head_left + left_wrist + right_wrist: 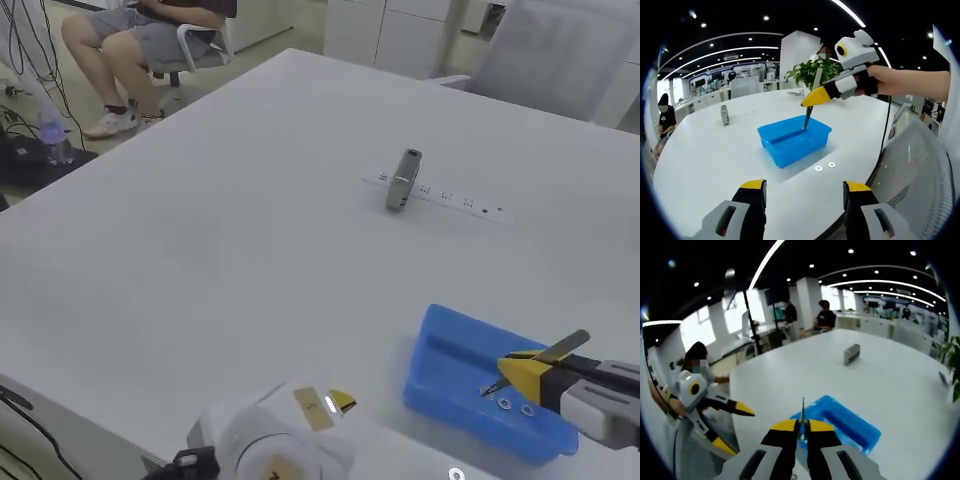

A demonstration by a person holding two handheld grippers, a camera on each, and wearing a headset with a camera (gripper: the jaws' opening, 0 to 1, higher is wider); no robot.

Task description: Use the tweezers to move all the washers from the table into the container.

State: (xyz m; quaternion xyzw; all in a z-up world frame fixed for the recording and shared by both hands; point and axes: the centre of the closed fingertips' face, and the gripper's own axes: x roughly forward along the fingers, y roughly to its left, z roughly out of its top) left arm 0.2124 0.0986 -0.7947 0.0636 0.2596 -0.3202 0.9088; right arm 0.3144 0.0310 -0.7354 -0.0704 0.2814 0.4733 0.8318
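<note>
My right gripper [801, 426] clamped on tweezers [802, 412], tips down in blue container [790, 150]. On my left gripper [805, 187] jaws wide, holding nothing. Two washers [818, 168] on table [705, 150] just beside container, near table edge. Yellow label [312, 408] on left gripper unreadable. Table beyond container open up to power strip [450, 195]

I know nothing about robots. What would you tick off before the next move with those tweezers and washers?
1. Tweezers clamped in the right gripper: ok, its jaws are shut on them.
2. Tweezer tips at the blue container: ok, they dip inside it.
3. Washer between the tips: cannot tell, too small to see.
4. Table rid of washers: not ok, two loose washers lie beside the container.
5. Left gripper out of the way: ok, open and apart from the container.
</note>
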